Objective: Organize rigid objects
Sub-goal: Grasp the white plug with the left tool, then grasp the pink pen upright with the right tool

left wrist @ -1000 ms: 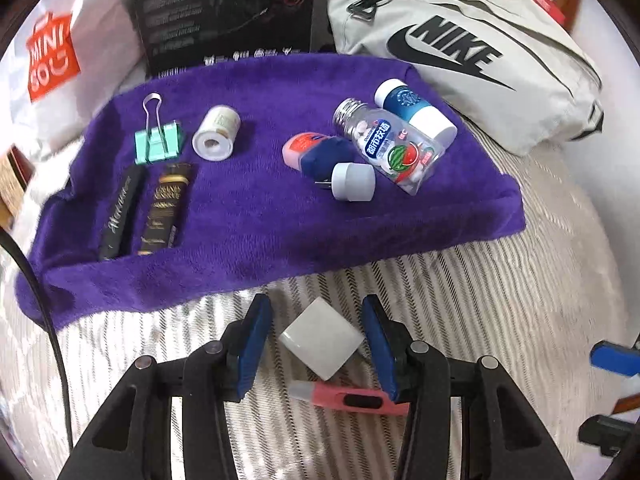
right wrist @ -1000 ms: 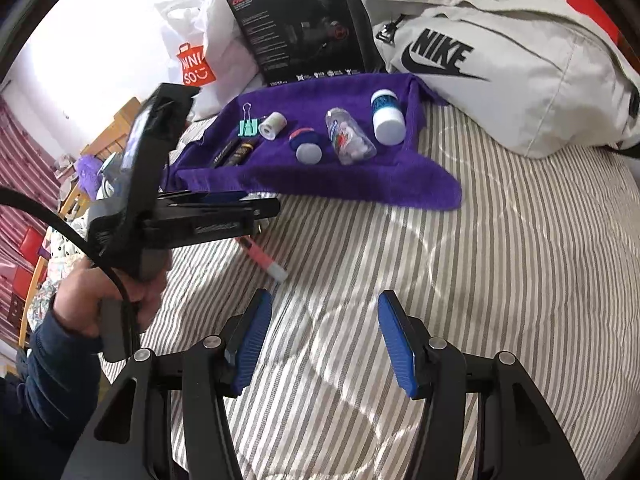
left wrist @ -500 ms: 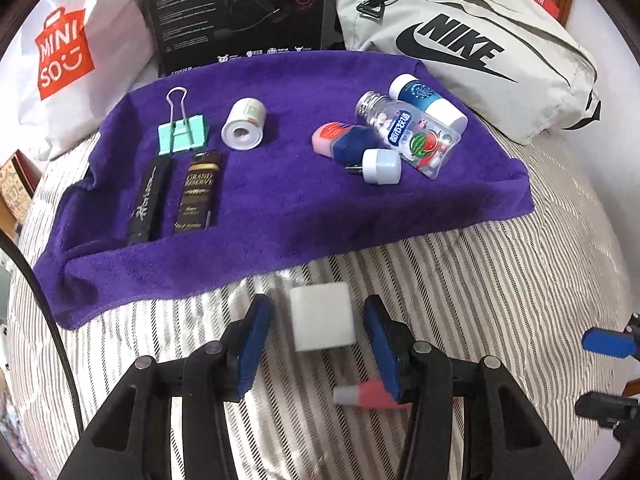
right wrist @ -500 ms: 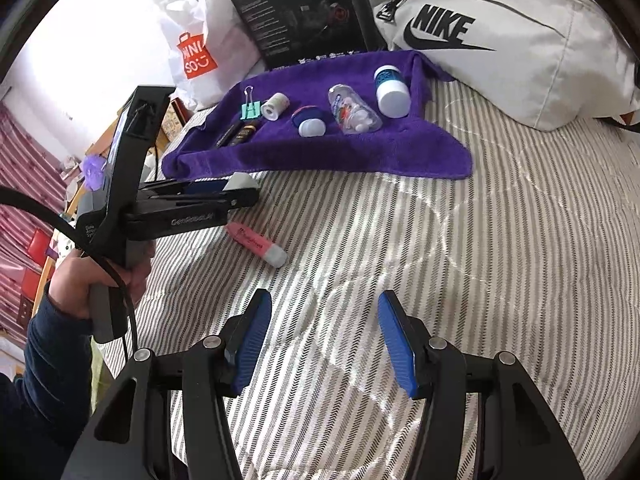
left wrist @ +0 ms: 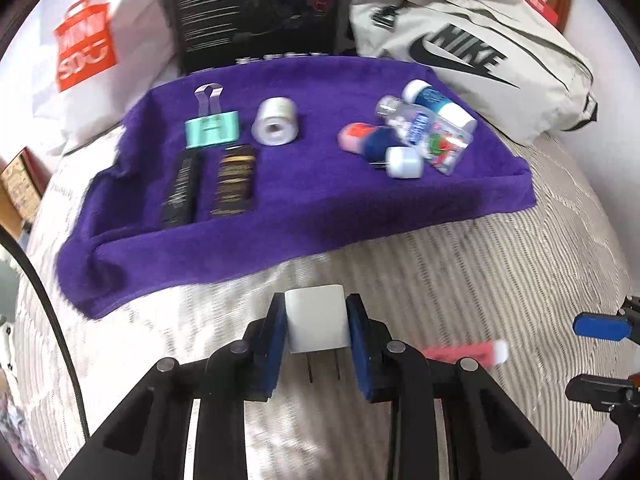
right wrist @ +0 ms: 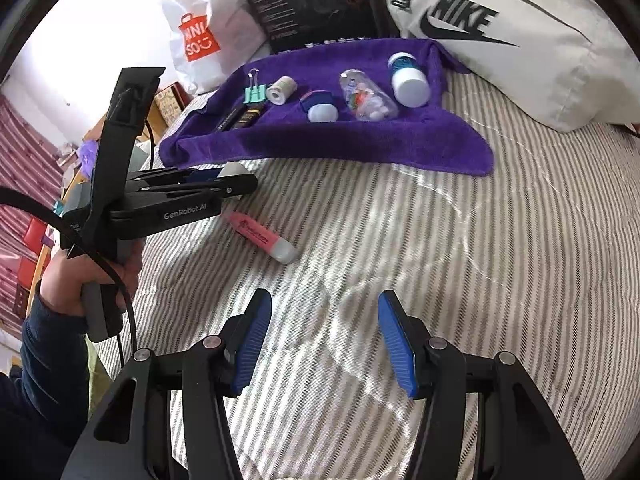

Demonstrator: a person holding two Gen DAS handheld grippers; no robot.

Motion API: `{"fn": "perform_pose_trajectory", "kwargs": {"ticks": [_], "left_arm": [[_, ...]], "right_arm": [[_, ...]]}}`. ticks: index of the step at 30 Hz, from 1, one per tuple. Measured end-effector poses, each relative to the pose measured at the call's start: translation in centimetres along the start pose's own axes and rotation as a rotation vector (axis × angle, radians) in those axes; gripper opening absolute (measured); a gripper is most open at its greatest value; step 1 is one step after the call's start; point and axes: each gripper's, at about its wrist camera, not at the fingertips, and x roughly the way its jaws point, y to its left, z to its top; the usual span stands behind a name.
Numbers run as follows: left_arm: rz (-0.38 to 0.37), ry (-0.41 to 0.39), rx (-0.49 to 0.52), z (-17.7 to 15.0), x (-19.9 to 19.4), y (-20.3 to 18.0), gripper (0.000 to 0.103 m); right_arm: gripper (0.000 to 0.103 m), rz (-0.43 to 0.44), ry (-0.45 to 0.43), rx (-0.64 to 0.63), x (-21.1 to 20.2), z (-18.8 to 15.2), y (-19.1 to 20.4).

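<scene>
Left wrist view: the left tool (left wrist: 316,326) was pinching a white plug adapter (left wrist: 316,325) between its blue pads, prongs pointing back toward the camera, low in the center of the frame, just short of the near edge of the purple towel (left wrist: 304,208). The towel lay on a striped bed (left wrist: 500,272). On the towel's left side sat a teal binder clip (left wrist: 212,130), a white tape roll (left wrist: 275,122) and two dark tubes (left wrist: 208,186). Over on the right was a cluster: a clear candy bottle (left wrist: 424,132), a blue-and-white bottle (left wrist: 438,102) and a white-capped blue thing (left wrist: 394,154) I couldn't make out. A pink highlighter (left wrist: 466,354) lay on the bed at lower right.

In the right wrist view, the right tool (right wrist: 324,340) hung over bare bedding at the bottom of the frame, fingers spread wide and holding nothing. A grey Nike bag (right wrist: 520,40) sat in the upper right and a Miniso bag (right wrist: 200,36) in the upper left.
</scene>
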Motion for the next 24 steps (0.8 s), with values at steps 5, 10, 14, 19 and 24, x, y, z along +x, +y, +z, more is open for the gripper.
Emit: {"fn": "perform_pose_trajectory", "kwargs": {"ticks": [5,10,14,19,24], "left_arm": [[0.032,0.001,-0.049,-1.2,-0.8,3.1,0.028],[0.016,-0.004,-0.101,-2.0,-1.1,5.1,0.028],[0.001,-0.008,-0.127,-2.3,-1.1,5.8,0.028],[-0.016,-0.011,-0.140,-2.8,-1.0,6.1,0.028],[-0.027,-0.014,-0.144,-2.9,-0.9,6.2,0.028]], "right_arm": [[0.055,0.014,-0.001,-0.082,1.2,1.3,2.2],[0.055,0.008,0.020,-0.182,3.8,2.8,4.0],[0.054,-0.028,0.052,-0.268,5.9,3.3,4.9],[0.048,-0.084,0.061,-0.383,7.3,3.3,6.4],[0.028,-0.104,0.035,-0.462,8.0,3.1,7.9]]}}
